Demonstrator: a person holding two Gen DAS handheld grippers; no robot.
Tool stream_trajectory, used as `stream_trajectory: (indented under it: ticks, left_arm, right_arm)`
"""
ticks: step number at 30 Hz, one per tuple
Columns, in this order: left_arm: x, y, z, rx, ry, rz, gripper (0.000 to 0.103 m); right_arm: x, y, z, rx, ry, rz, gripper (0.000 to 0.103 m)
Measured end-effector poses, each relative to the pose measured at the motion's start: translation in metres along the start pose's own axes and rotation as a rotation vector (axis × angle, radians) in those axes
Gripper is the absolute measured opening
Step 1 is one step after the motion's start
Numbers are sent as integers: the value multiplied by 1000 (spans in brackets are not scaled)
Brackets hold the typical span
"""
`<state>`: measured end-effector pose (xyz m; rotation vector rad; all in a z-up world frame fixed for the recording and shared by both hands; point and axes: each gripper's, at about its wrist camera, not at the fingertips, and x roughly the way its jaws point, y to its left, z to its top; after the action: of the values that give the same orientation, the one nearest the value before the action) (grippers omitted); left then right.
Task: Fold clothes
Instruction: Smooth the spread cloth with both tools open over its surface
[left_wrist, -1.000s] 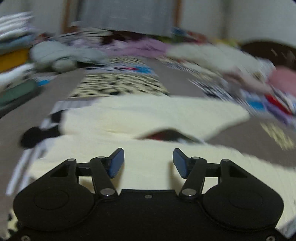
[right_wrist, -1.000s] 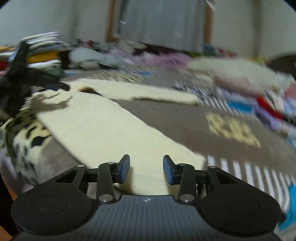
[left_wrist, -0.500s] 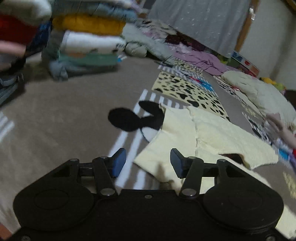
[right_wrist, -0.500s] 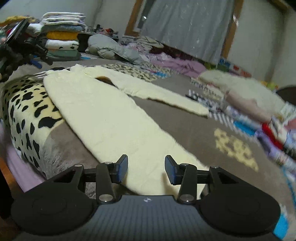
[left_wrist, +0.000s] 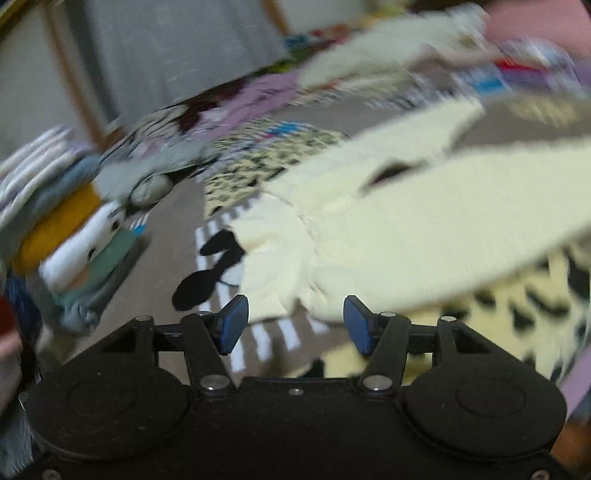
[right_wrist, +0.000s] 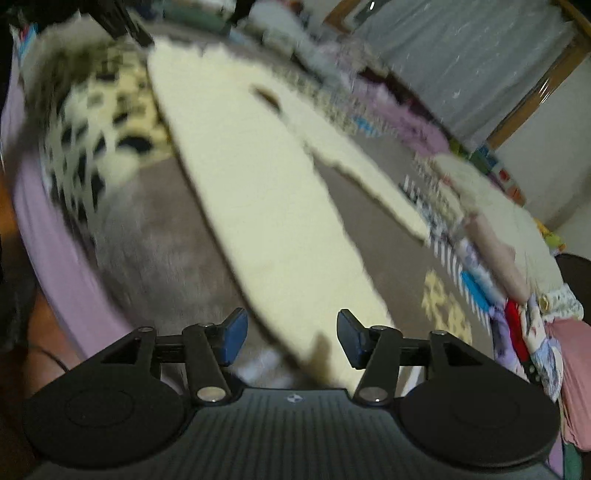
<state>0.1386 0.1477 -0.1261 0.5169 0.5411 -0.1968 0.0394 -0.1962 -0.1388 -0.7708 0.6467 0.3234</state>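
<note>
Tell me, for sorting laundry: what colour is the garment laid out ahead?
Pale cream-yellow garment, plain; clearest in the right wrist view.

Cream garment on brown blanket

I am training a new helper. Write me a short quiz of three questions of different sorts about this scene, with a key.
1. True or false: the left gripper is shut on the cream garment.
2. Multiple choice: in the left wrist view, the stack of folded clothes is
A. left of the garment
B. on the garment
C. right of the garment
3. Fill in: in the right wrist view, the end of the garment lies between the fingers of the ____ gripper.

Key:
1. False; its jaws are open.
2. A
3. right; open, not gripping it.
</note>
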Motion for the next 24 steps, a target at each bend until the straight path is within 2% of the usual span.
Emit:
stream_trajectory:
  ticks: [4, 9, 13, 20, 23, 24]
  left_arm:
    - [3, -14, -5, 140, 0, 9, 56]
    - [8, -24, -10, 256, -14, 32, 56]
    - [11, -31, -11, 333, -26, 49, 56]
    - [14, -43, -12, 434, -40, 55, 54]
    - [16, -48, -9, 450, -55, 55, 50]
    - [16, -49, -8, 450, -55, 47, 44]
  right_arm:
    - [9, 1, -10, 8, 37, -14, 54]
    - [10, -4, -17, 46, 9, -60, 49]
    - [15, -12, -23, 76, 26, -70, 47]
    - [13, -11, -27, 56, -21, -57, 47]
    - [14, -13, -29, 61, -37, -57, 47]
    - [13, -14, -29, 65, -44, -56, 47]
